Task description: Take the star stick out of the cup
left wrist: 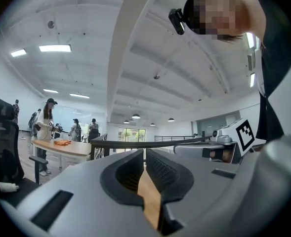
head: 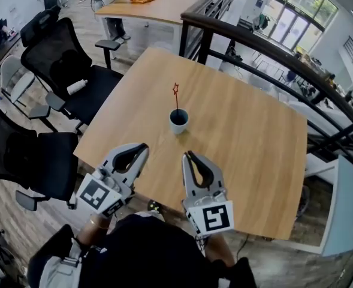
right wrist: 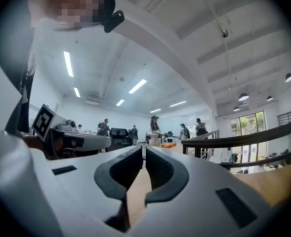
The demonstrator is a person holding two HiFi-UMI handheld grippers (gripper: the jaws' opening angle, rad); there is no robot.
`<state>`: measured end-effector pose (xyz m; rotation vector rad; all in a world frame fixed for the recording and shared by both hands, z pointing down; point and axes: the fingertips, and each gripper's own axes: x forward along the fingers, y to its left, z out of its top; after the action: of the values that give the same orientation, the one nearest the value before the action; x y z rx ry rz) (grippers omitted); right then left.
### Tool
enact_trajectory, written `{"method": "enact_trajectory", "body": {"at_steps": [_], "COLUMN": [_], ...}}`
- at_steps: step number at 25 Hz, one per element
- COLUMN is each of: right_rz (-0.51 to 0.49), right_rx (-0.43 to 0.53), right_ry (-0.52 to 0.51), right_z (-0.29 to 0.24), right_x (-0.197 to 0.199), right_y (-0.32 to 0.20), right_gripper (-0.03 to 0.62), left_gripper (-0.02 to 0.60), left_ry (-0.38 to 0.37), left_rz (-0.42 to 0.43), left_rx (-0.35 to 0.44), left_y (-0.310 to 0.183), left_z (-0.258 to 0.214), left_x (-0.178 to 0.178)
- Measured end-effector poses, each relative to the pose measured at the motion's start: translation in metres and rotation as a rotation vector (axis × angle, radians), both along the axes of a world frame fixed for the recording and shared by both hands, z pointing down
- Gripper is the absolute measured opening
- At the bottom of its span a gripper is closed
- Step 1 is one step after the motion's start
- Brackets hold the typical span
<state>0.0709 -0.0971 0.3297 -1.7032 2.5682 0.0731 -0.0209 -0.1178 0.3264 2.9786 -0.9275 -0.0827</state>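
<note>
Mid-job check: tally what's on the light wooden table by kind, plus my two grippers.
Pale round cup with a dark inside: 1
Thin red stick topped with a star, standing in that cup: 1
Grey two-jaw grippers, shut and empty: 2 (left gripper, right gripper)
Total: 4

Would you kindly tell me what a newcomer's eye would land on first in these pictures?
A dark cup stands alone on the wooden table, a thin red star stick rising upright from it. Nearer the person, the left gripper and right gripper are held side by side at the table's near edge, both shut and empty.
</note>
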Motion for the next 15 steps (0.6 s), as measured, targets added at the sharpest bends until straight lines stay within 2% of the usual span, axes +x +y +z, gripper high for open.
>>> {"method": "enact_trajectory", "body": {"at_steps": [9,15], "right_rz": [0.078,0.095], "right_rx": [-0.042,-0.103], "right_ry": [0.033,0.069], "right_z": [0.011,0.028], "right_x": [-0.010,-0.012], "right_y": [-0.064,-0.088], "right_gripper": [0.026,0.026], "left_gripper": [0.023,0.023], "left_ry": [0.008,0.023], "left_rz": [0.049,0.060], "left_rx": [-0.030,-0.078], "left_y": [-0.062,-0.083], "left_z": [0.012,0.027], "left_x": [-0.024,-0.023]}}
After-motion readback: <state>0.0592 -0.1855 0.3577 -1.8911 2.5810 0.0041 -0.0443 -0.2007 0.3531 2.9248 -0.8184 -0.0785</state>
